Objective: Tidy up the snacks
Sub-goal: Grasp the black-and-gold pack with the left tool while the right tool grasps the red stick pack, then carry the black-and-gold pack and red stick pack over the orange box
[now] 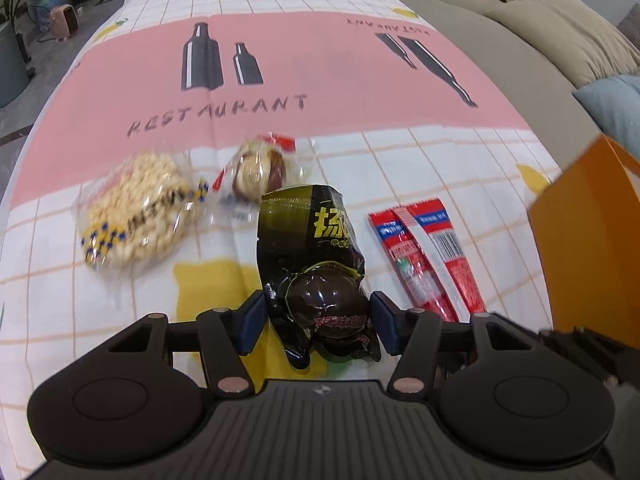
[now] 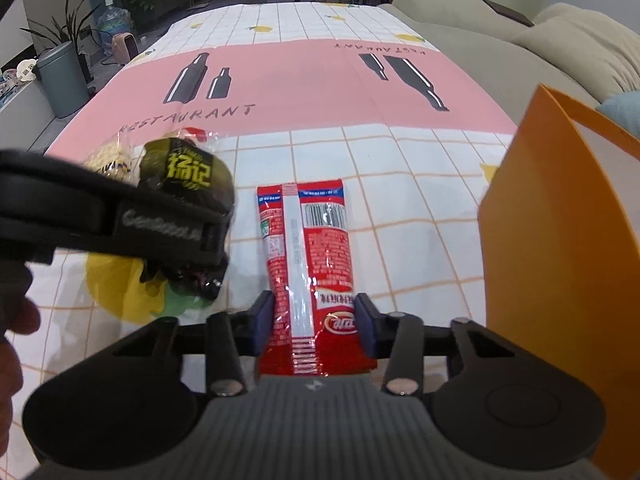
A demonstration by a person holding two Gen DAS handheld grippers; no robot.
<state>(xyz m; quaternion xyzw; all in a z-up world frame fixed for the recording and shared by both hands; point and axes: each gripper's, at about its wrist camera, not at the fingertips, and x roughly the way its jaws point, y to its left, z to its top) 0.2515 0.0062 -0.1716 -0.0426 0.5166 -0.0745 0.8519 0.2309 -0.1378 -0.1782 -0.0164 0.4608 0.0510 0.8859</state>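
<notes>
Leftmost, at ten o'clock: crinkly clear bag of popcorn [image 1: 136, 216], blurred, beside a clear-wrapped pastry [image 1: 256, 172]. Dead centre: left gripper [image 1: 318, 320] clamped on a glossy black packet [image 1: 316, 264]. Rightward: right gripper [image 2: 314, 322] clamped on a flat red sachet [image 2: 310, 248]. At three o'clock: stiff orange box [image 2: 560, 240] on checked tablecloth [image 1: 460, 160].

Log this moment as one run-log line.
left gripper: shut on dark snack packet | right gripper: shut on red sausage packet | orange box: right, open | popcorn bag: on table
</notes>
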